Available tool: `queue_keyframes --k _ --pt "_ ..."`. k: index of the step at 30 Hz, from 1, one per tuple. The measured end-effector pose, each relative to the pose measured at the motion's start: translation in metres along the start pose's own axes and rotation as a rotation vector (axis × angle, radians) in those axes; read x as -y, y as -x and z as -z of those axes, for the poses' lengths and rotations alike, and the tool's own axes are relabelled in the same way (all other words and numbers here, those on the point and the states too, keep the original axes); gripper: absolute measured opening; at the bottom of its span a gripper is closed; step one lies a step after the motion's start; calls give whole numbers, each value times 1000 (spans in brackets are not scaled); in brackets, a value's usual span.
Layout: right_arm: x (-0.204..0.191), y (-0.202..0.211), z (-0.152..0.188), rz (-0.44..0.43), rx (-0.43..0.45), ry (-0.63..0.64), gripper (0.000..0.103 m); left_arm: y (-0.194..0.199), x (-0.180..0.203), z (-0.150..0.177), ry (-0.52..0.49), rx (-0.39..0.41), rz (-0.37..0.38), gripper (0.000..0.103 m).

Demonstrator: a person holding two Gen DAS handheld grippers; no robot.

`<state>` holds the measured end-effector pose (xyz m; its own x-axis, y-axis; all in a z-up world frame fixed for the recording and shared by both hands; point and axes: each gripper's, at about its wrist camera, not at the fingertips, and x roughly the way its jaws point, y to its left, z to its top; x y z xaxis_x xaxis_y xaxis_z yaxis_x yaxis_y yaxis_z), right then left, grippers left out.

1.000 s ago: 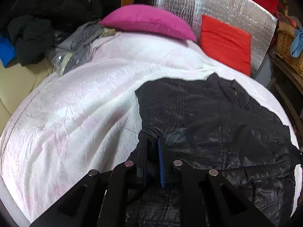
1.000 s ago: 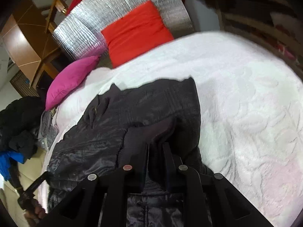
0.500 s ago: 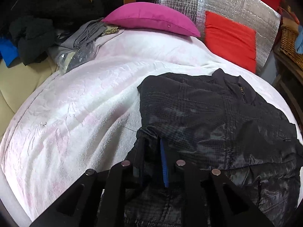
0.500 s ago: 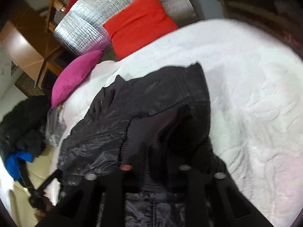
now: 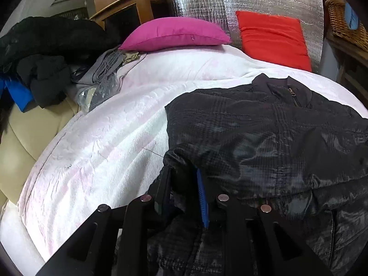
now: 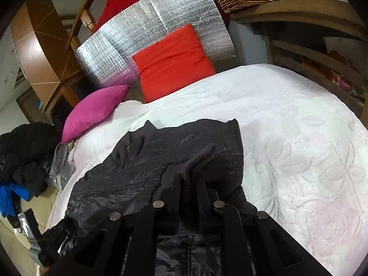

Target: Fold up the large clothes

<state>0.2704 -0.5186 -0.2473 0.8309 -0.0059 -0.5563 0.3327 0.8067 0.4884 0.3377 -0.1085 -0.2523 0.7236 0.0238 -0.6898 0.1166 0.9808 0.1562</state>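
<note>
Gripping black jacket [image 5: 264, 138] hem, left tongs [image 5: 182, 172] and right tongs [image 6: 189, 177] pinched on fabric, bare white bedspread [image 6: 299, 126] flanking both edges.

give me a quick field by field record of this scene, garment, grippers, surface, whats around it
garment: black jacket, lying on the bed, collar and zip toward the pillows
left gripper: shut on the jacket's near left edge
right gripper: shut on a ribbed cuff of the jacket
surface: white bedspread
pillows: pink pillow, red cushion against a silver panel
left of bed: pile of dark clothes
</note>
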Motion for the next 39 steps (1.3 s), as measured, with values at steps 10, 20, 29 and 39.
queue_keyframes --k 10,20,29,39 --pt "24 -33 15 12 -213 -57 15 2 7 2 32 -5 -36 31" --pt "49 -42 17 -180 -297 -223 38 4 21 6 -20 -25 -49 55" --pt "46 -52 16 -297 -306 -233 36 8 21 -2 -9 -33 -20 58" --pt "18 -17 3 -165 -128 -97 12 20 11 -10 9 -9 14 58"
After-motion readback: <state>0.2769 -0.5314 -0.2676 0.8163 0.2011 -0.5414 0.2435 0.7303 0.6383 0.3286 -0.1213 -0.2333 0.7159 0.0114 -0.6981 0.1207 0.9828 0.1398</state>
